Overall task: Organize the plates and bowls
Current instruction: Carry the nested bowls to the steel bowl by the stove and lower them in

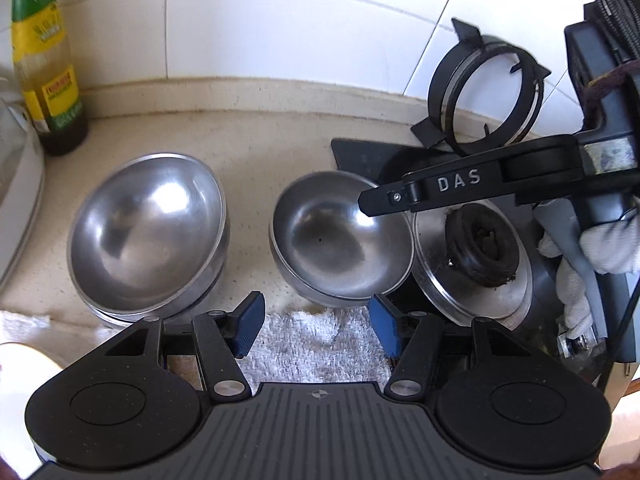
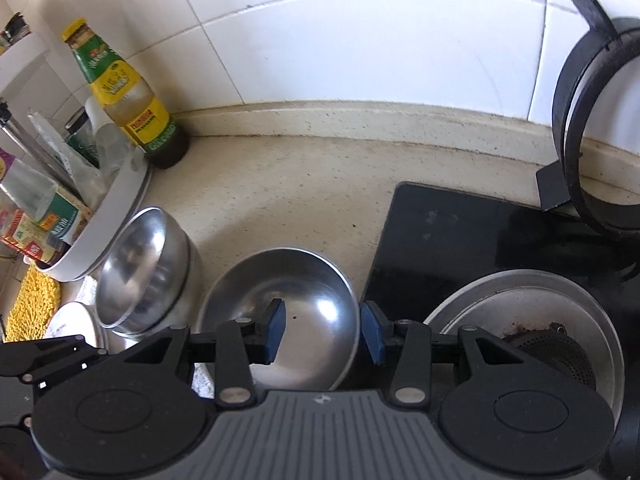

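We see the left gripper (image 1: pixel 316 326) standing open and empty over a white towel (image 1: pixel 316 344), just short of the single steel bowl (image 1: pixel 340 236). The right gripper (image 2: pixel 324 330) straddles that bowl's right rim, its pads not visibly pressing. Left of the bowl sits the bowl stack (image 1: pixel 148 232); beyond, on the tabletop (image 2: pixel 288 200), an oil bottle (image 2: pixel 128 96).
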{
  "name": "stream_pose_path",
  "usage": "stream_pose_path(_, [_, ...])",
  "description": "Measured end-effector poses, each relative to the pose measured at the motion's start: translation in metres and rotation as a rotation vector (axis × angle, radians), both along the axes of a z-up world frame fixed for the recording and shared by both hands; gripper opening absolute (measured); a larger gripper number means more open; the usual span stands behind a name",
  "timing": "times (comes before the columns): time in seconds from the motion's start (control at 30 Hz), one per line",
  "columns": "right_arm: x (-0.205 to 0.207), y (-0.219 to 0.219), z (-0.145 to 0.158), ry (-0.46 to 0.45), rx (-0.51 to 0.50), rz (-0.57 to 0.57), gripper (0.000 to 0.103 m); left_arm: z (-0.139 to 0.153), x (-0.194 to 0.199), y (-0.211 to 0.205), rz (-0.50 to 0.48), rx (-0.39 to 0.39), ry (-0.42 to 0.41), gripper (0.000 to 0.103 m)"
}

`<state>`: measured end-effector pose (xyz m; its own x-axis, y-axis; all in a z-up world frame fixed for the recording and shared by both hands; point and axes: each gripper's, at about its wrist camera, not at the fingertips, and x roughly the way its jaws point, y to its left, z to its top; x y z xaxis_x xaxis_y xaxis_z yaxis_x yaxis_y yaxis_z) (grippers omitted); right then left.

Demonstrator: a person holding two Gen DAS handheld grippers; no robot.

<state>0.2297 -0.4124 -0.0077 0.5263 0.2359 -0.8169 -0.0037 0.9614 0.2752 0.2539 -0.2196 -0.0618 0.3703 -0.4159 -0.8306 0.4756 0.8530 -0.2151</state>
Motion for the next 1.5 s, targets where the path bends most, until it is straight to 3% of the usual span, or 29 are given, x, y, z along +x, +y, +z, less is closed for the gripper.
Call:
stream_pose_path(0.37, [0.013, 0.0, -0.021, 0.058, 0.004, 0.04, 0.046, -0.019, 0.023, -0.017, 0.042, 0.013, 0.037, 0.066])
stream_pose_path(0.73, [0.012, 0.001, -0.035, 0.069, 0.032, 0.069, 0.048, -0.026, 0.027, -0.03, 0.017, 0.073, -0.023, 0.062])
stream_pose_path(1.5, [-0.003, 0.008, 0.005, -0.014, 0.045, 0.057, 0.048, 0.006, 0.016, -0.028, 0.011, 0.046, -0.11, 0.065])
